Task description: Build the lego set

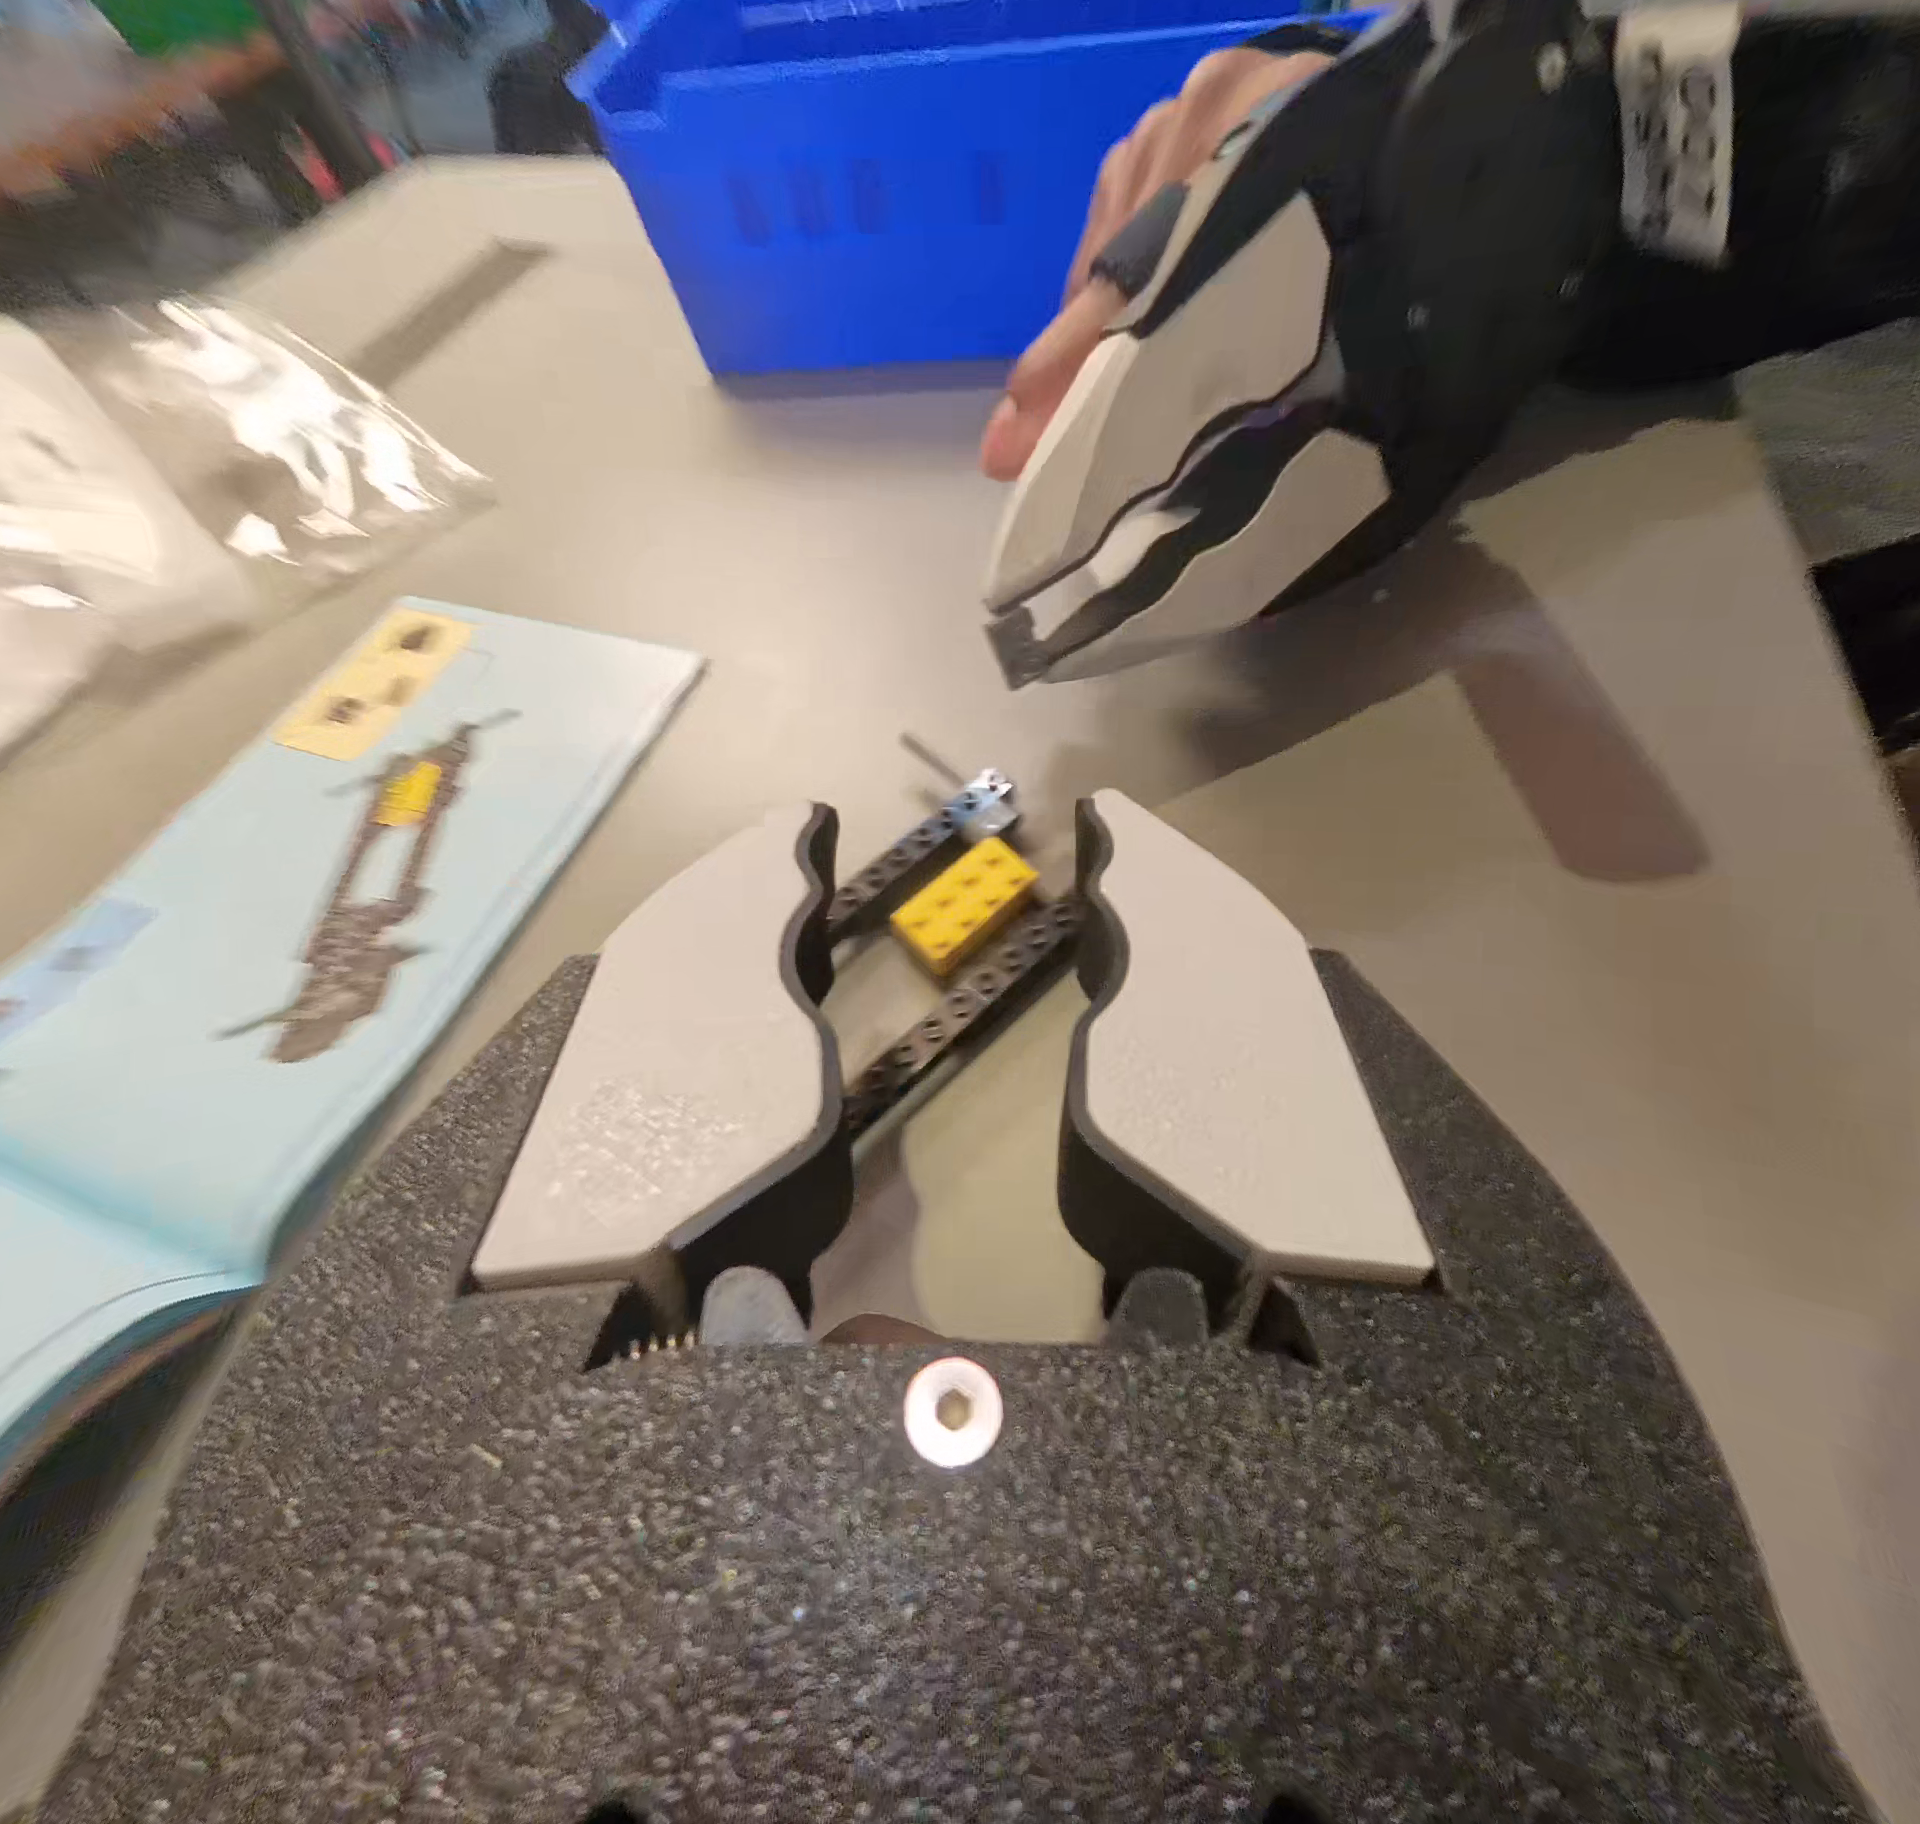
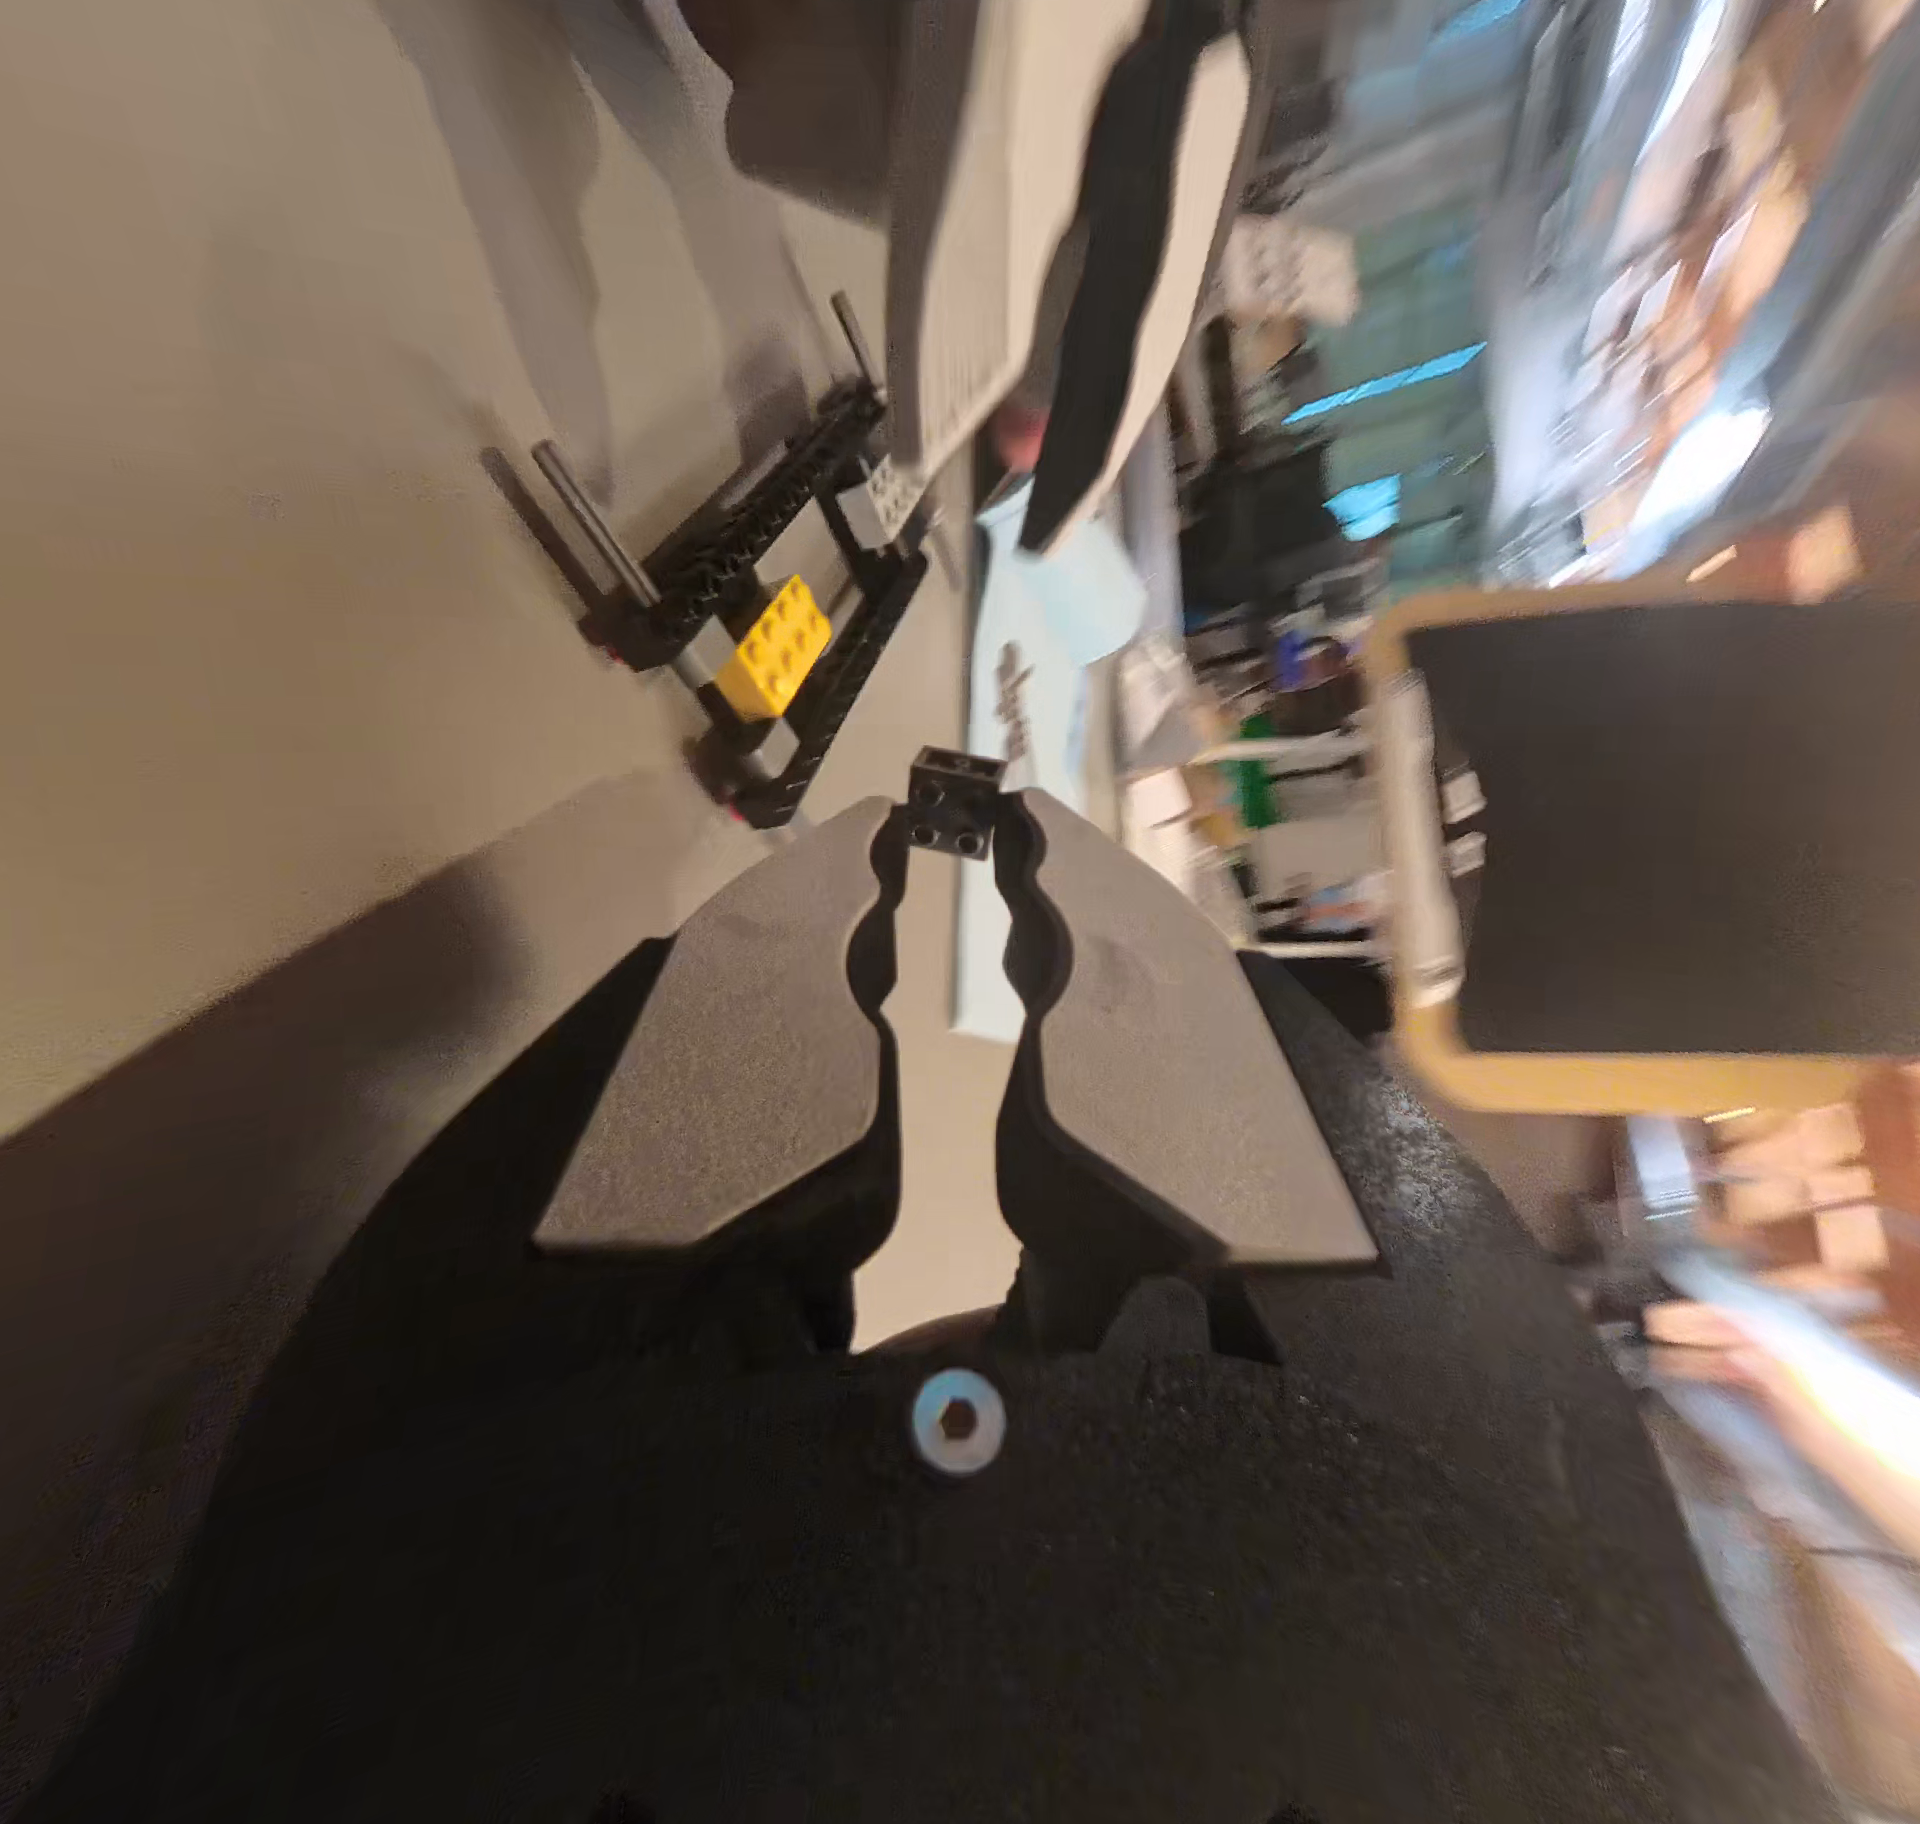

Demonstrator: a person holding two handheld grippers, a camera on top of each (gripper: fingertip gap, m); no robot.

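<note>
Left wrist view: the left gripper (image 1: 954, 875) hangs low over a grey table (image 1: 665, 486), its fingers set fairly wide on either side of a black brick frame (image 1: 940, 995) that lies on the table. Whether the pads press on the frame's two long beams cannot be told. A yellow brick (image 1: 964, 904) sits across the frame, with a small grey block (image 1: 985, 806) at the frame's far end. To the left lies an open pale blue instruction booklet (image 1: 343, 901), and beyond it a clear plastic bag (image 1: 260, 444). A blue crate (image 1: 935, 174) stands at the far side of the table. The right gripper (image 1: 1023, 647) hovers above the table just past the frame, held by a hand (image 1: 1122, 247), its fingers narrow.

Right wrist view: the picture is tilted and blurred. The right gripper (image 2: 954, 824) pinches a small black brick (image 2: 951, 808) between its fingertips, both pads against the brick's sides. The black frame (image 2: 769, 590) with its yellow brick (image 2: 774, 642) lies near, to the left, on the table (image 2: 260, 424). The left gripper (image 2: 997, 340) reaches down at the frame's far end.
</note>
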